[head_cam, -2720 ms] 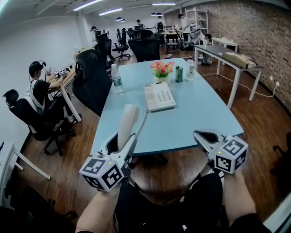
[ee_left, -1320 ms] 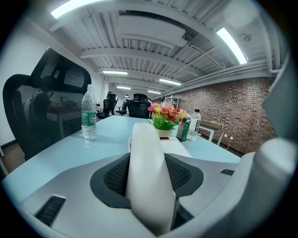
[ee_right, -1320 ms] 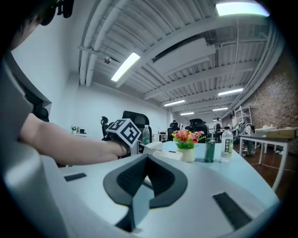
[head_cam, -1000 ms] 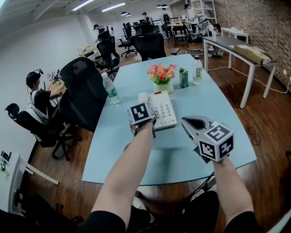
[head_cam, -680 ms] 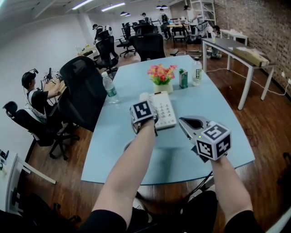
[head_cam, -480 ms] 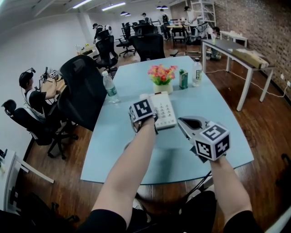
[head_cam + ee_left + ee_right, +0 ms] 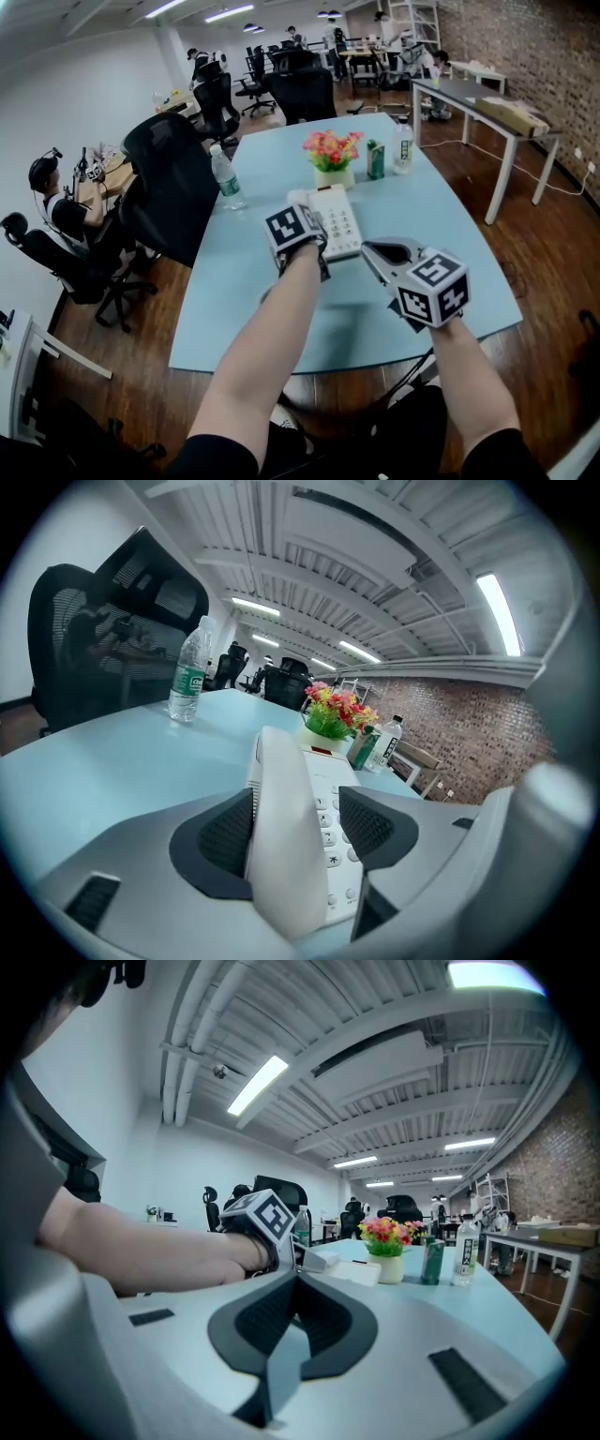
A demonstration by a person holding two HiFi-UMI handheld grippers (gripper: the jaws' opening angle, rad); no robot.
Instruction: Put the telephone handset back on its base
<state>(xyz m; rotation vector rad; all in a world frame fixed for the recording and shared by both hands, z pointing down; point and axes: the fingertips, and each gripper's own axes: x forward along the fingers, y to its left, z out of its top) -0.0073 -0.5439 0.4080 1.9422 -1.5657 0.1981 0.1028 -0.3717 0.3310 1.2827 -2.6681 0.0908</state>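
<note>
- The handset [image 7: 286, 855] is laid along the left side of the base [image 7: 322, 761], running from near edge to far edge. It looks seated in its cradle, though how the near end sits can't be made out.
- The left gripper [image 7: 298, 825] is spread wide around it. The jaws have just been opening and the handset is between them. The jaw on the right is clearly off it, with the keypad [image 7: 330, 810] showing in the gap. The jaw on the left is just beside it and no squeeze can be seen, so it's read as let go.
- The right gripper [image 7: 296, 1288] is pressed closed on itself with nothing in it, held over the near part of the table [image 7: 450, 234], to the right of the base.
- The base is found about mid-table. A flower pot [image 7: 333, 155] is just behind it toward the far edge, with a green can [image 7: 372, 159] and a bottle [image 7: 402, 145] beside that. A water bottle [image 7: 225, 180] is near the left edge.
- Progress, as a guess: the placing part looks pretty much done. What's left is the left gripper being backed off without the handset getting dragged along — plus maybe a check that it sits flat.
</note>
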